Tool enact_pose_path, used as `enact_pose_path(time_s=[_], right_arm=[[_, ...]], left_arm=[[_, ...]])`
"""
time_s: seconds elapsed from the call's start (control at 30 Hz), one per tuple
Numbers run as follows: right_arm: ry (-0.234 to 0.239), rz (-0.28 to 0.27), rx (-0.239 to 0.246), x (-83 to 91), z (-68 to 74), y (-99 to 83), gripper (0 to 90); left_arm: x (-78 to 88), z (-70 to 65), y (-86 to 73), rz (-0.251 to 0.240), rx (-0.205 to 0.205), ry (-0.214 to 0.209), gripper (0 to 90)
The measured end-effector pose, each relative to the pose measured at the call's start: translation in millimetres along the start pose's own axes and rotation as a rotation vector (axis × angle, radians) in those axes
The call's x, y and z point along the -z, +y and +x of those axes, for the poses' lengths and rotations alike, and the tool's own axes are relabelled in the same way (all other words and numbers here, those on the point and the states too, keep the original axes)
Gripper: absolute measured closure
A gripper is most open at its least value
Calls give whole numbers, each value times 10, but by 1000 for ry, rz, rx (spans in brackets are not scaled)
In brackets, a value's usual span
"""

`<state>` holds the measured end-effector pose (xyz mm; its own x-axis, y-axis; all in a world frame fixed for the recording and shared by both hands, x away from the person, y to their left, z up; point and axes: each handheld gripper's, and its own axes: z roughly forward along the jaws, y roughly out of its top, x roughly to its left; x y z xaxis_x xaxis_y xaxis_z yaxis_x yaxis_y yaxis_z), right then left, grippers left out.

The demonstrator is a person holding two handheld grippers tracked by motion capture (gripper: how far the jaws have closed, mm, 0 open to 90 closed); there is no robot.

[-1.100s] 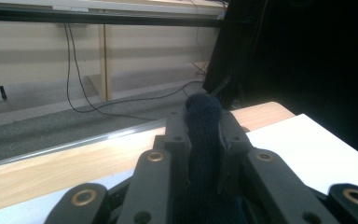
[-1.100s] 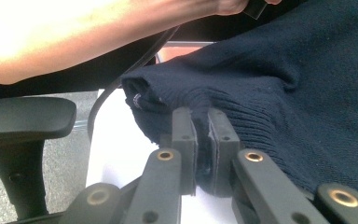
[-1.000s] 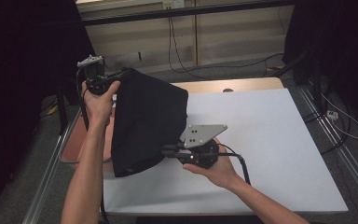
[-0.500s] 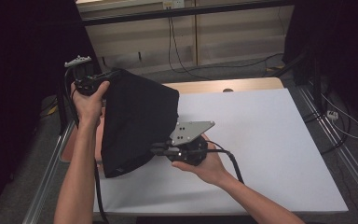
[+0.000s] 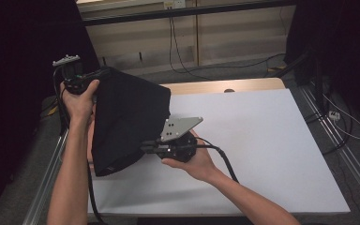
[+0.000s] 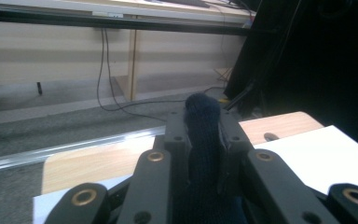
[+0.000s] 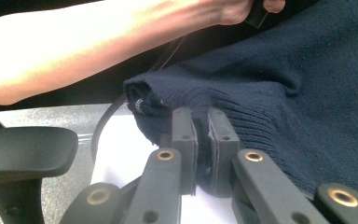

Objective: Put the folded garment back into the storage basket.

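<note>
Dark navy knitted sweater [image 5: 129, 119] held up over the left part of the white table sheet [image 5: 262, 140], far corner pinched in left gripper [image 5: 104, 73], ribbed near edge clamped in right gripper [image 5: 144, 149].

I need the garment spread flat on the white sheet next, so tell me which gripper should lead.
Probably the right gripper: it pinches the ribbed hem of the dark navy knitted garment low, just above the white table sheet, while the left gripper holds another edge raised beyond the sheet's left side.
</note>
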<state>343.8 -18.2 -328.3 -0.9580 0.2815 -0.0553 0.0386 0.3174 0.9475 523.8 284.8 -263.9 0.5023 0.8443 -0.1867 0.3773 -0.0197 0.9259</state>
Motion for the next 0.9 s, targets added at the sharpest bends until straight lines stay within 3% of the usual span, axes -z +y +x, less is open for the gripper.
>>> enact_pose_path(time_s=[0.4, 0.9], right_arm=[[13, -3, 2, -154, -26, 82, 840], [19, -9, 12, -309, -18, 171, 840]], left_arm=[[90, 178, 15, -20, 28, 28, 781], [269, 309, 48, -25, 13, 70, 782]])
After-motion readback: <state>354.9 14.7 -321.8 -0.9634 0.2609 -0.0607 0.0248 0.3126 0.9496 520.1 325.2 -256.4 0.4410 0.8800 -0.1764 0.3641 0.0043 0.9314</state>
